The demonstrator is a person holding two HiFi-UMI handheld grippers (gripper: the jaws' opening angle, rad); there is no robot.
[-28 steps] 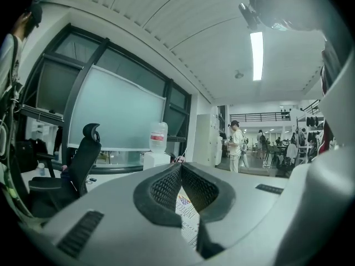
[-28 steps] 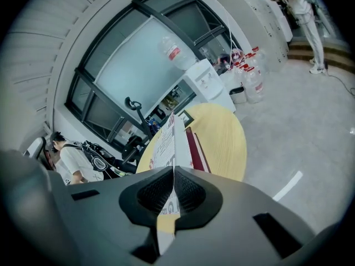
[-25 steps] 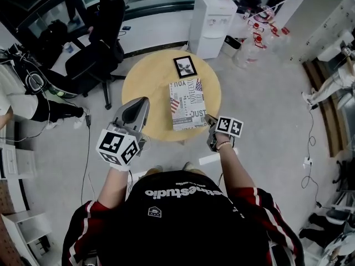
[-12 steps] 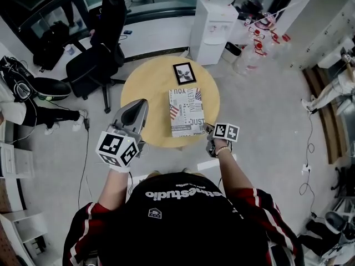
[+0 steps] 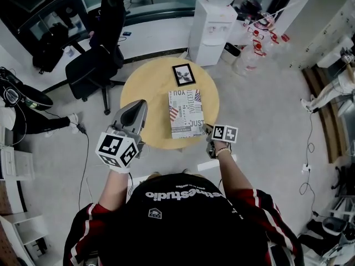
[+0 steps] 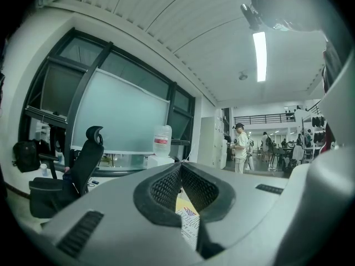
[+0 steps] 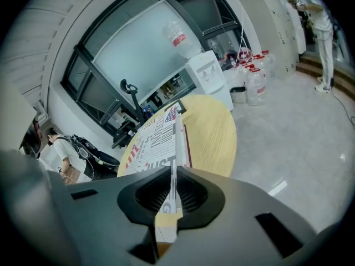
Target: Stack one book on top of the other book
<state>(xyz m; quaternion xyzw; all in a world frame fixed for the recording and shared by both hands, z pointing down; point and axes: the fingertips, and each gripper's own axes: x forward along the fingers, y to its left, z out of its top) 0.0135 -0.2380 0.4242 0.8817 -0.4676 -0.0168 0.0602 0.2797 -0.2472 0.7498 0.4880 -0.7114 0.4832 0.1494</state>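
A large book (image 5: 186, 112) with a printed-word cover lies lengthwise on the round wooden table (image 5: 145, 82). A small dark-covered book (image 5: 183, 74) lies apart from it at the table's far side. My right gripper (image 5: 207, 129) is at the large book's near right corner. In the right gripper view the book's thin edge (image 7: 173, 148) stands between the jaws of my right gripper (image 7: 173, 172), which have just been opening, and the pads stand off it. My left gripper (image 5: 142, 103) hovers over the table's left part, shut and empty; in the left gripper view the large book (image 6: 188, 225) shows below its closed jaws.
A black office chair (image 5: 97, 60) stands left of the table and a white water dispenser (image 5: 213, 24) behind it. Water bottles (image 5: 258, 35) cluster at the back right. Someone's legs (image 5: 28, 115) and cables lie on the floor at the left.
My right gripper has sunk slightly at the large book's near corner. The left gripper has stayed put.
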